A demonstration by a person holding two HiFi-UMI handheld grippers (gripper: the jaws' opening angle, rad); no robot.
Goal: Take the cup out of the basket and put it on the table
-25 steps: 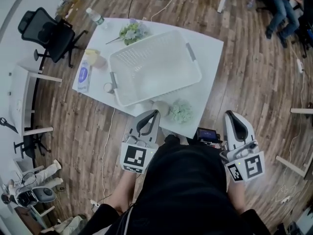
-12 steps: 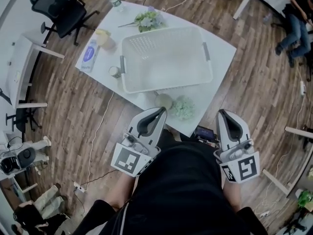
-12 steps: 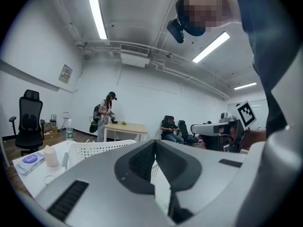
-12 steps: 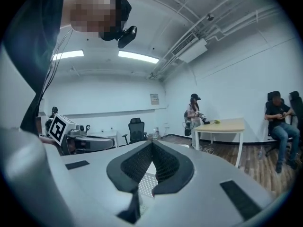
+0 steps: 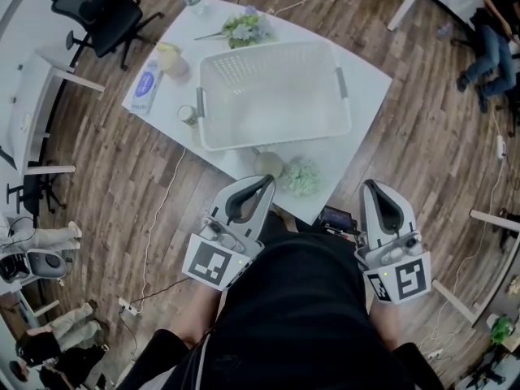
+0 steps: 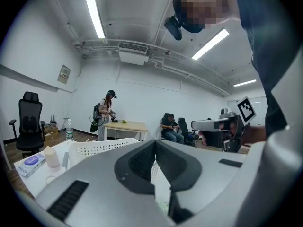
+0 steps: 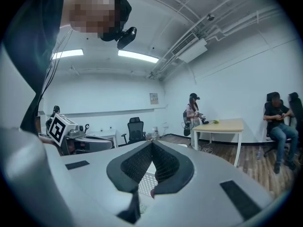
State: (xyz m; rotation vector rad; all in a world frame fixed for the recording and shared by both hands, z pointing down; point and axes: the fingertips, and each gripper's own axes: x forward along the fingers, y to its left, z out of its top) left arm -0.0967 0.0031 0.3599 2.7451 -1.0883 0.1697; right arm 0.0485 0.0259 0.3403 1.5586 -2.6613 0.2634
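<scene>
- The left gripper (image 5: 266, 182) was held closed and empty, its jaws pressed together with nothing between them. It was kept close against the person's body at the near side of the desk (image 5: 367, 88).
- The right gripper (image 5: 374, 187) was likewise closed on nothing, level with the left one and to its right.
- Over the last second both grippers were kept by the body. Only a small shift was noted, chiefly of the head view itself, by which the desk was carried farther up the frame. In the last half second almost nothing was altered.
- The basket (image 5: 276, 142) was left untouched, well apart from both grippers. The things round it were found in the same arrangement.
- No cup could be made out inside the basket. A small cup (image 5: 188, 115) was seen standing on the desk just beside the basket's left handle.
- It was judged that no reach was under way. Either the cup had already been set down, or the pick had not been started; which of the two could not be told.
</scene>
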